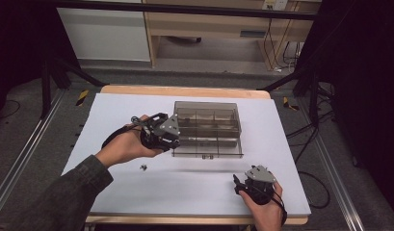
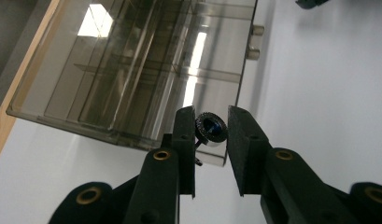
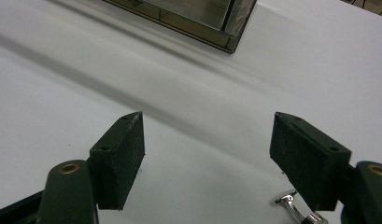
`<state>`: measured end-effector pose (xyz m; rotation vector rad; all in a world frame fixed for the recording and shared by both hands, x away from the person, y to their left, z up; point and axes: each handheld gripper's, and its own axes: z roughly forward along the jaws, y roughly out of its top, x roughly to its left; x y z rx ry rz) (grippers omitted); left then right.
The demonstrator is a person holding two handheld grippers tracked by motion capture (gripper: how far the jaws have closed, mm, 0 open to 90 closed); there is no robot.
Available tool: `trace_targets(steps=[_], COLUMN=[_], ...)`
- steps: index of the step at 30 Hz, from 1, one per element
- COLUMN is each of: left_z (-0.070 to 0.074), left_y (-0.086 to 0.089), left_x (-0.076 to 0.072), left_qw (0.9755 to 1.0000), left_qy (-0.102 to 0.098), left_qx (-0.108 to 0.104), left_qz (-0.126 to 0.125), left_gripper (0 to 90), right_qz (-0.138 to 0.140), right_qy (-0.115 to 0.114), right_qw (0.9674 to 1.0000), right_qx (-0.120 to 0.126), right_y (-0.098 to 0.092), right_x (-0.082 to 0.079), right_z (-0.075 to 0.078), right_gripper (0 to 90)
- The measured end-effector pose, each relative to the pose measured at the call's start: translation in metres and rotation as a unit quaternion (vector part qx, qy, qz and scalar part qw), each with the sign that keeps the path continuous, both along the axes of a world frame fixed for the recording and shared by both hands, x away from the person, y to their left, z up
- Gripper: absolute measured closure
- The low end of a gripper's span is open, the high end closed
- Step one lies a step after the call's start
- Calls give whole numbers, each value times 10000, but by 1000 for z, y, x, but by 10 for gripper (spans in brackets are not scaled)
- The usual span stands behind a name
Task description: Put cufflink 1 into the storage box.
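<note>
Nearest the high camera, a dark sleeve (image 1: 55, 197) comes in from the bottom left, over the white table (image 1: 112, 183) whose top reaches across most of that view. On the table's far half stands a smoky clear compartment box (image 1: 207, 127), divided into cells, with two small latches on its near wall. Beside the box's left end the left gripper (image 2: 211, 135) hangs above the surface, its jaws narrowed around a small round knurled part (image 2: 210, 129) with a blue centre; that part sits against the left jaw's pad, just before the box's near corner. At the near right edge the right gripper (image 3: 207, 158) rests low, its jaws spread wide with bare table between them. A small shiny metal piece (image 3: 291, 207) lies just beside its right jaw. Smallest, a tiny dark part (image 1: 143, 167) lies on the table near the left wrist.
</note>
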<state>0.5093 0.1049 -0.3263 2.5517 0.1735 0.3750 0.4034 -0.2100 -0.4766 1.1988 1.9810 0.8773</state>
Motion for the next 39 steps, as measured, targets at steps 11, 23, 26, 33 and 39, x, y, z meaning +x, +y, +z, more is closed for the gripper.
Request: trace_targets(steps=[11,23,26,33,39], left_z=[1,-6,-8,-17,-23], left_y=[-23,-43,-49,-63,-72], left_x=[13,23,25,26,28], left_qw=[9999,9995,9993,9992,9989], left_qy=[17,126,178,268,301], left_qx=[-114,-295,-330,-309,-357], left_qz=[49,72,56,30,58], left_gripper=[732,731,732,731,731], right_qz=[4,-30,-27,-11,-7], right_qy=[5,13,23,54,51], right_qw=[10000,10000,10000,10000,10000], right_qx=[3,31,36,52,49], right_y=[0,-1,-1,-1,-1], right_x=[0,0,0,1,1], right_z=[0,0,0,0,0], right_gripper=[264,262,261,257,258])
